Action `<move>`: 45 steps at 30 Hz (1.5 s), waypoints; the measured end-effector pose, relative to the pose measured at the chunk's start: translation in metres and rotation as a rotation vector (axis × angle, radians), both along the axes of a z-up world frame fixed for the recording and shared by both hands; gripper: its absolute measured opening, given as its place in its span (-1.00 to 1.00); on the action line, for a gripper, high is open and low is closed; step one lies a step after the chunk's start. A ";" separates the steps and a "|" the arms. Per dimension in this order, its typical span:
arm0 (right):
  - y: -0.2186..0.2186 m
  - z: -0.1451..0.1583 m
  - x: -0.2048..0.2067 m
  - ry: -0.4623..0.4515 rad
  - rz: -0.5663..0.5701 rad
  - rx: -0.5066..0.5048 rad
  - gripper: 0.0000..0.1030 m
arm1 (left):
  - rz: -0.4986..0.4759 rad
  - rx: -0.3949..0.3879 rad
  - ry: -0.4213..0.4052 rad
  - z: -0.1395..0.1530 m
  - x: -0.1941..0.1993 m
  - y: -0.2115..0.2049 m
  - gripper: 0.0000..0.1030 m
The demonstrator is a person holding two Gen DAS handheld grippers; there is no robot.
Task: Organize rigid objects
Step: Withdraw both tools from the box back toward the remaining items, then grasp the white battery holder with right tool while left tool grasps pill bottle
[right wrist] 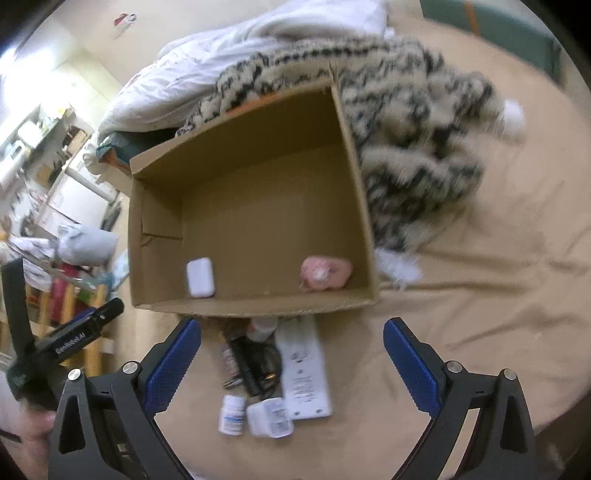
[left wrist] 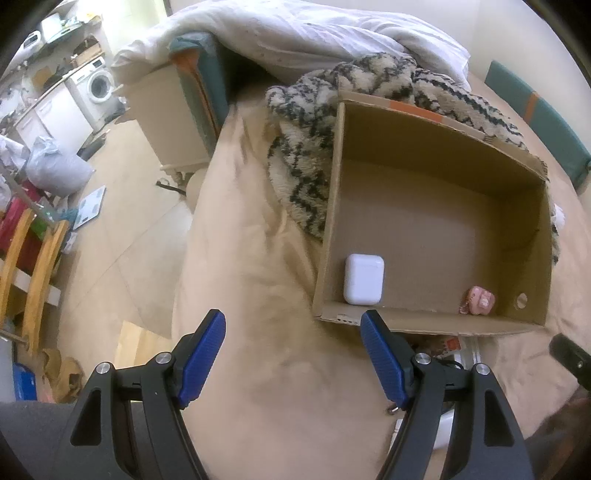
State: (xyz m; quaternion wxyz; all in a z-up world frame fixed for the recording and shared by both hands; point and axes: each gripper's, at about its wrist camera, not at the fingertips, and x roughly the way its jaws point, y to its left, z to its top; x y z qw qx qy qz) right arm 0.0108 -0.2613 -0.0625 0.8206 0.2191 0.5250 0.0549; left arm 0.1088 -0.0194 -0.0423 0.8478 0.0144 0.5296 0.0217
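Observation:
An open cardboard box (left wrist: 436, 110) (right wrist: 243, 306) sits on a beige bed sheet. Inside lie a white earbud case (left wrist: 364, 278) (right wrist: 200, 277) at the near left and a small pink object (left wrist: 478, 300) (right wrist: 325, 272) at the near right. In front of the box, in the right wrist view, lie a white flat remote-like item (right wrist: 304, 373), a white pill bottle (right wrist: 232, 413), a white adapter (right wrist: 269, 417) and a dark item (right wrist: 255, 365). My left gripper (left wrist: 293, 350) is open and empty, just left of the box's near corner. My right gripper (right wrist: 291, 354) is open and empty above these loose items.
A black-and-cream fuzzy blanket (left wrist: 306, 147) (right wrist: 417, 155) and a white duvet (left wrist: 295, 33) lie behind and beside the box. The bed edge drops to the floor at left (left wrist: 122, 229), with a wooden rack (left wrist: 33, 266) and a washing machine (left wrist: 98, 85) beyond.

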 end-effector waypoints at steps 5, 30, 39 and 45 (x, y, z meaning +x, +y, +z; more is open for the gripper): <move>0.014 -0.034 0.013 0.131 0.021 0.026 1.00 | -0.006 -0.017 0.016 0.000 0.001 -0.002 0.42; 0.082 -0.112 0.022 0.372 0.247 -0.339 0.16 | 0.000 -0.036 0.039 -0.004 0.000 0.004 0.42; 0.074 -0.108 0.018 0.333 0.231 -0.379 -0.12 | 0.012 -0.007 0.060 -0.014 -0.001 0.008 0.42; 0.015 -0.104 0.010 0.372 0.033 -0.447 -0.11 | 0.010 -0.013 0.066 -0.014 -0.001 0.005 0.42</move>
